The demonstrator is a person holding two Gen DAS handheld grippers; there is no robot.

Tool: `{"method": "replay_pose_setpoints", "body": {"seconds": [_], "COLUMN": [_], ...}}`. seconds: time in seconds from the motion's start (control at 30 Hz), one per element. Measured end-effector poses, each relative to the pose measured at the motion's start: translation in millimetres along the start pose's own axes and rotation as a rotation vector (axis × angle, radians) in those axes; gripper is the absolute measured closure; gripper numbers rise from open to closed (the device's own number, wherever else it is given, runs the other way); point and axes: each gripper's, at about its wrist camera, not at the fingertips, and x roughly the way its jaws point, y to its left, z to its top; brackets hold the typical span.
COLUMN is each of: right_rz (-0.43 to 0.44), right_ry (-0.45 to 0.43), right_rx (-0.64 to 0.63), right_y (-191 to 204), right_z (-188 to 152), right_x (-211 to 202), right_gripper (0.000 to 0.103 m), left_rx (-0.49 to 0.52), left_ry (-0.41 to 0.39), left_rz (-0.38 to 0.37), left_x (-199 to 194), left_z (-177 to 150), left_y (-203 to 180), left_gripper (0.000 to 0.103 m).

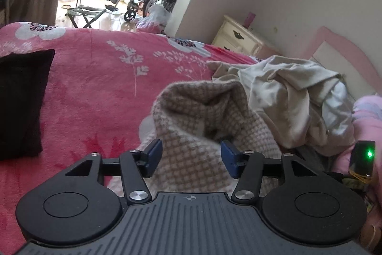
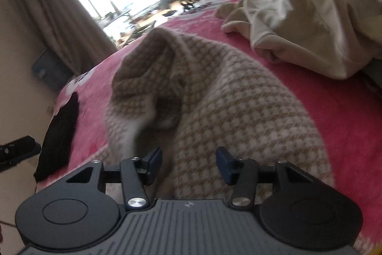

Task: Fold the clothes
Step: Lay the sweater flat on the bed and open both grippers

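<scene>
A beige-and-white houndstooth knit garment (image 1: 210, 126) is lying rumpled on the bed's pink floral blanket (image 1: 95, 87), and it is sitting directly ahead of and beneath both tongs. In the left wrist view the left tongs (image 1: 191, 157) are hanging over the garment's near end, with the knit mounding up just beyond the fingertips and a loose fold standing open in the middle. In the right wrist view the right tongs (image 2: 189, 165) are hanging over the same garment (image 2: 226, 111), whose bulk is running away from the fingers toward a raised peak at the far end; so its long axis appears to be lying roughly along the pointing line of both tools. Neither one looks clearly nearer; both are poised over the near edge.

Both pairs of jaws are standing about halfway apart and released, with knit fabric showing in the gap below them but no pad pressing on it, so nothing is being held. A heap of cream clothing (image 1: 293, 97) is waiting farther along the bed to the right, and a folded black garment (image 1: 21, 102) is lying well apart on the left. Presumably the near edge is what needs pinching next.
</scene>
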Motion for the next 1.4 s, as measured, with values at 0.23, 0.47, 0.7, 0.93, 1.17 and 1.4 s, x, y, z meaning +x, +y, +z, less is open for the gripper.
{"method": "replay_pose_setpoints", "body": {"seconds": [0.23, 0.47, 0.7, 0.93, 1.17, 1.4], "right_rz": [0.044, 0.050, 0.030, 0.028, 0.027, 0.034], "right_ry": [-0.031, -0.023, -0.028, -0.049, -0.067, -0.056], "right_rx": [-0.118, -0.137, -0.159, -0.168, -0.166, -0.148], "right_y": [8.8, 14.1, 16.9, 11.7, 4.3, 3.8], "right_z": [-21.9, -27.1, -36.4, -42.8, -45.6, -52.5], "right_x": [-20.5, -26.8, -42.8, -67.3, -89.4, -97.9], "right_gripper": [0.047, 0.046, 0.046, 0.044, 0.040, 0.039], "left_rx": [0.066, 0.102, 0.154, 0.199, 0.272, 0.406], "left_ry": [0.025, 0.085, 0.091, 0.103, 0.153, 0.234], "left_rz": [-0.034, -0.031, -0.025, -0.007, -0.049, -0.003], "left_x": [-28.7, -24.5, -33.1, -55.9, -88.0, -87.0], "left_z": [-36.2, -55.2, -67.3, -77.2, -100.0, -136.9], "left_y": [-6.3, -5.4, -13.7, -20.2, -32.1, -50.1], "left_gripper": [0.040, 0.037, 0.037, 0.036, 0.028, 0.019]}}
